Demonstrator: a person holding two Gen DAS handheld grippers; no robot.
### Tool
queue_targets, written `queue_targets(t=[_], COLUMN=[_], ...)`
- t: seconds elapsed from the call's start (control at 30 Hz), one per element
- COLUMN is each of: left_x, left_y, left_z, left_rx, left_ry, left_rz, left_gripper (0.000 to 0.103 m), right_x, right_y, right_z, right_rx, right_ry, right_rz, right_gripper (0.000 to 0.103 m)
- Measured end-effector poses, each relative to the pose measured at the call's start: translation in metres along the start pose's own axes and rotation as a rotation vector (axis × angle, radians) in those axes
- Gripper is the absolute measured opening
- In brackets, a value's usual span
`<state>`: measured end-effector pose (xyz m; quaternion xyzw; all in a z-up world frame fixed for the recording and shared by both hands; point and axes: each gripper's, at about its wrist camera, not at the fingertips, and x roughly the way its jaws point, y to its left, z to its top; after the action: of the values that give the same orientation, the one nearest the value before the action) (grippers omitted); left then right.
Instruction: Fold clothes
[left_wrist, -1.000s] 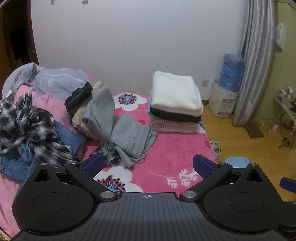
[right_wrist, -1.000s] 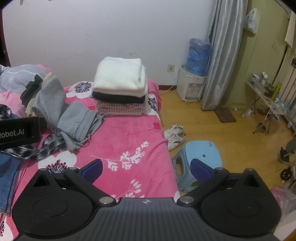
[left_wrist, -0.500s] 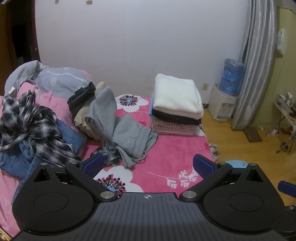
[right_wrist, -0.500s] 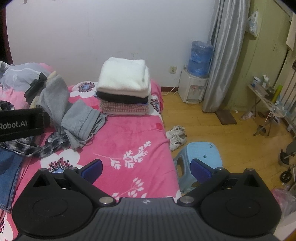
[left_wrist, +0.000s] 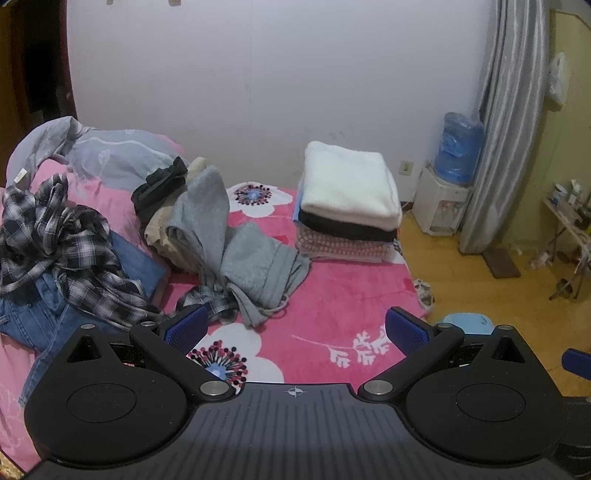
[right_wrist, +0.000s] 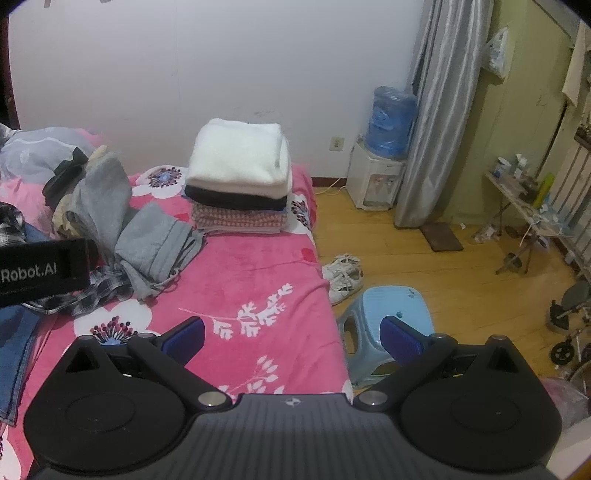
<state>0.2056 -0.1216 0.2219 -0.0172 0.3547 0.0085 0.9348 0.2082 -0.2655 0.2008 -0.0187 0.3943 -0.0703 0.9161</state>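
Grey garment (left_wrist: 255, 258) lies crumpled beside folded stack (left_wrist: 349, 201)

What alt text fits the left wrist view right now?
The open, empty left tool hangs over a pink floral bed. Ahead lie crumpled grey sweatpants, a plaid shirt on jeans, and a folded stack by the wall.

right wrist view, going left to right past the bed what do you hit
crumpled grey sweatpants → folded stack topped by a white fluffy towel → white sneakers → white water dispenser with blue bottle → grey curtain → cluttered folding table
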Motion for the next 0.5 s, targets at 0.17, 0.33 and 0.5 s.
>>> queue_targets(t=[0.17, 0.33, 0.5], left_x=[-0.0002, -0.0003, 0.0004], left_y=[-0.0029, -0.0055, -0.0057], left_z=[-0.0018, -0.0019, -0.0009], left_rx=[0.003, 0.005, 0.005], left_ry=[0.003, 0.003, 0.003], left_rz=[-0.008, -0.010, -0.007], left_gripper=[0.103, 0.103, 0.103], right_x=[-0.0003, -0.0008, -0.0014], right_y=[-0.0050, -0.0059, -0.0068], right_z=[-0.0012, -0.0011, -0.0011], right_rx=[0.008, 0.010, 0.012], right_ry=[0.003, 0.001, 0.000], right_rz=[-0.010, -0.014, -0.019], right_gripper=[0.103, 0.103, 0.103])
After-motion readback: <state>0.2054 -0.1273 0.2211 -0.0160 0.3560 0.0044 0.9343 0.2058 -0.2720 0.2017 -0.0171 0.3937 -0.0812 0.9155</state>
